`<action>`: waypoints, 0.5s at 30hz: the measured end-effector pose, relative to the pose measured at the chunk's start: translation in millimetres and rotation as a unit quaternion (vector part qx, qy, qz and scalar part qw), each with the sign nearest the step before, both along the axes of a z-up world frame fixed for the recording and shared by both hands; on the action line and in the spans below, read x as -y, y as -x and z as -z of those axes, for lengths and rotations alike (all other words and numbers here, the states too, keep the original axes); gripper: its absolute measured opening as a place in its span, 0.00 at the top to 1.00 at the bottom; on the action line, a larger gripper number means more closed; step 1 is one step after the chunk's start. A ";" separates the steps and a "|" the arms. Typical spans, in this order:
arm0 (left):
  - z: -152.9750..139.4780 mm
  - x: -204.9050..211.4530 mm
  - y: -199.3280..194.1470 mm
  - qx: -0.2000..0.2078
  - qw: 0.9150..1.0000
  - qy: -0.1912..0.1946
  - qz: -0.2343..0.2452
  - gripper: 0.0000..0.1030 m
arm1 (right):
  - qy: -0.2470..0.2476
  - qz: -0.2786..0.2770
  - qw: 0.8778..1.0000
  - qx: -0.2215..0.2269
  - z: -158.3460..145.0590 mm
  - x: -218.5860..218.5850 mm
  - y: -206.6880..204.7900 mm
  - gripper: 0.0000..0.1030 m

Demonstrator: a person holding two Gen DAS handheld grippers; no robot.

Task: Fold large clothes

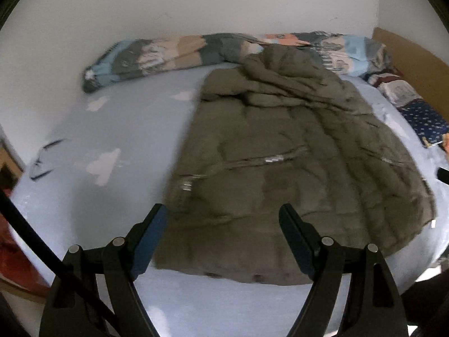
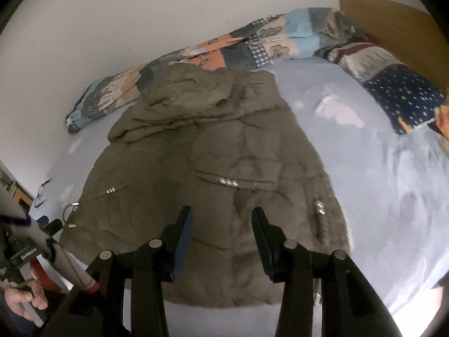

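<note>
Olive padded coat (image 1: 280, 151) lies centre frame on the bed (image 1: 134, 129), sides seemingly folded inward. Left gripper (image 1: 223, 241) fingers spread, empty; right gripper (image 2: 221, 241) fingers apart, empty. Lengthwise folding remains.

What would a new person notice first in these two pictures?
A big olive-brown padded coat lies spread across the middle of the pale blue bed, its hood toward the wall. Behind it, a rolled patchwork duvet runs along the white wall. In front, the left gripper and right gripper are empty above the coat's hem.
</note>
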State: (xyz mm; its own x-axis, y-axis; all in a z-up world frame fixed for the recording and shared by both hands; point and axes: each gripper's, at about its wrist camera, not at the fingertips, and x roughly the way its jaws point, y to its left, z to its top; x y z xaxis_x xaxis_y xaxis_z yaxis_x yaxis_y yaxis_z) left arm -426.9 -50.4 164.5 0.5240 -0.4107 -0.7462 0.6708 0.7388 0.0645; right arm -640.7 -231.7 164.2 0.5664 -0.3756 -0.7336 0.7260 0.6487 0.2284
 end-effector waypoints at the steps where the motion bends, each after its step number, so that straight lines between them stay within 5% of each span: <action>1: 1.2 -5.2 -4.4 -0.006 1.000 0.003 -0.007 0.21 | 0.002 0.003 1.000 -0.003 1.4 -1.5 5.2 0.54; 6: 12.4 -28.6 -22.9 -0.055 0.998 0.014 -0.036 0.21 | 0.017 0.020 1.000 -0.012 2.8 -4.0 32.9 0.53; 15: 18.3 -17.6 -18.2 -0.013 0.999 -0.028 -0.022 0.21 | 0.021 0.023 0.999 -0.036 12.5 -2.6 42.3 0.49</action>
State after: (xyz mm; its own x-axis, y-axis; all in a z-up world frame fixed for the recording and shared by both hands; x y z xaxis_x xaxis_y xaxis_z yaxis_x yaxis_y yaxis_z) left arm -408.7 -32.8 146.3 0.5216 -0.3453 -0.7802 0.6394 0.7636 0.0895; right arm -683.0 -229.0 151.8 0.4946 -0.4313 -0.7545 0.7687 0.6223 0.1482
